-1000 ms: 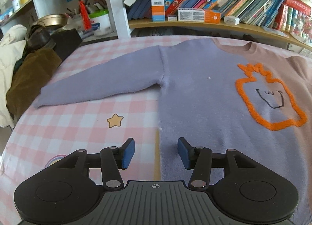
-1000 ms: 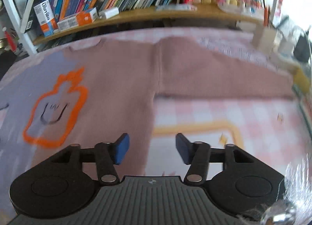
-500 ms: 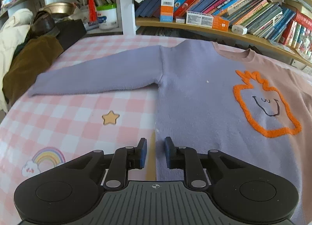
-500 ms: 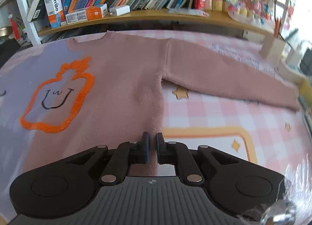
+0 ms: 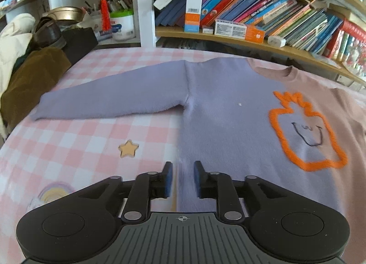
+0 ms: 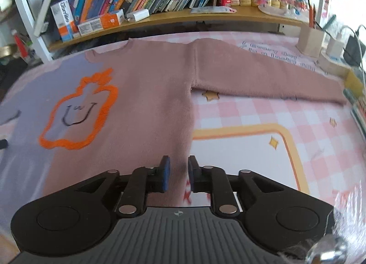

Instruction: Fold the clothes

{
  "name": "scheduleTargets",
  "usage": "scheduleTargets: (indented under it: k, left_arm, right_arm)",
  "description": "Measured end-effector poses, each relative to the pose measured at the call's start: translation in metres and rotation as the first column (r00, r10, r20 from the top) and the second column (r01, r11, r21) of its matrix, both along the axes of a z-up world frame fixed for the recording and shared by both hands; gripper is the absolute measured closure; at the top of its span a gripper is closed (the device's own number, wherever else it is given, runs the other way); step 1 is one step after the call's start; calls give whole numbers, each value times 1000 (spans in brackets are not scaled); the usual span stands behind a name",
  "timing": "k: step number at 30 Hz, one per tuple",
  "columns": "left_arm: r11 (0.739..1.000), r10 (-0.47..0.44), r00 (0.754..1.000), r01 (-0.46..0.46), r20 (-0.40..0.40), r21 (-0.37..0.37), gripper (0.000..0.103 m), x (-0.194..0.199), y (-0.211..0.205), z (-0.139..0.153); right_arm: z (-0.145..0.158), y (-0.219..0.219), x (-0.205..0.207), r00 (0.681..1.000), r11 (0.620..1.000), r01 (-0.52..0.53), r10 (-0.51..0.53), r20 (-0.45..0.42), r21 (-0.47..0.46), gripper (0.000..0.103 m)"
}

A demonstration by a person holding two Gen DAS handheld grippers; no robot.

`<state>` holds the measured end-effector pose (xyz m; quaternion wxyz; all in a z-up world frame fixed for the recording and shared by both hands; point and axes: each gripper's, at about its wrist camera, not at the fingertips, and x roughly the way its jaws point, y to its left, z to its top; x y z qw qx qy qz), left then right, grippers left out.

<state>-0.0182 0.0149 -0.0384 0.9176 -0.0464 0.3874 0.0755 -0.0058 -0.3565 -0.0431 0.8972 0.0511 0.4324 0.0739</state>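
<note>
A sweater point(image 5: 224, 108), lilac on one half and dusty pink on the other point(image 6: 155, 94), lies flat and face up on the pink checked tablecloth point(image 5: 80, 145), both sleeves spread out. An orange outlined figure point(image 5: 304, 135) with a drawn face sits on its chest. My left gripper point(image 5: 183, 167) hovers low over the lilac side edge near the hem. Its jaws are opening, with the edge lying in the gap and the pads clear of the cloth. My right gripper point(image 6: 178, 163) stands likewise over the pink side edge, jaws opening, nothing pinched.
Shelves of books point(image 5: 263, 14) run along the far side of the table. A brown garment and a cream coat point(image 5: 29, 69) are heaped at the left edge. Boxes and cables point(image 6: 331, 44) crowd the far right corner.
Both grippers closed from wide to nearly shut half a second ago and have since spread a little. Each still sits over its side edge of the sweater, which has not moved.
</note>
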Motion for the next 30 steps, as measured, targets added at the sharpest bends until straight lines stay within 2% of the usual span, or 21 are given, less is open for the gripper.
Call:
scheduleTargets:
  k: [2,4,5,6,9,11,12,13,15,16,23,25,28,30]
  left_arm:
    - [1000,-7,1000,7,-14,-9,69,-14,-1,0]
    - [1000,-31,999,31,-33,-5,49,-27,-2,-1]
    - [999,-41,998,41,-39,8,44,-32,-3,-1]
    - [999,-48,998,49,-48,13,40,-36,-4,-2]
    - [998,-56,996,55,-73,-6,40,-43,-4,-8]
    - [999,-50,996,49,-74,-20,42,-45,-4,-11]
    - [999,-39,997,38,-60,-18,52,-47,-4,-12]
    - [999,-32,998,31,-50,-23,68,-48,-4,-11]
    - [999,-24,999,22,-44,-46,90,-45,-1,-9]
    - [999,-15,999,13,-44,-50,94,-43,0,-9]
    - [999,-37,998,36,-45,-30,96,-38,1,-8]
    - [998,-53,997,51,-50,-34,93,-38,3,-7]
    - [996,-78,996,76,-38,-38,89,-40,5,-3]
    - [995,-97,995,96,-21,-39,84,-42,5,2]
  right_arm:
    - [2,-2,-11,1000,1000,3,-2,-18,20,85]
    - [3,-2,-23,999,999,2,-1,-37,36,85]
    - [4,-2,-29,999,999,2,0,-47,44,84]
    - [4,-2,-34,998,999,-4,7,-57,46,82]
    - [1,1,-46,996,999,-14,17,-84,30,80]
    - [-2,2,-50,995,1000,-13,15,-94,23,80]
    - [-2,3,-51,995,1000,-17,19,-100,21,80]
    - [-3,5,-52,994,1000,-25,26,-106,19,81]
    - [-5,8,-54,993,999,-44,46,-108,18,89]
    - [-5,9,-54,993,999,-50,51,-106,18,90]
    - [-6,13,-60,997,1000,-21,20,-79,-13,92]
    - [-6,15,-62,997,1000,-7,5,-74,-25,91]
    - [-5,18,-65,997,999,27,-30,-70,-39,86]
    - [-3,20,-70,996,997,65,-68,-61,-46,75]
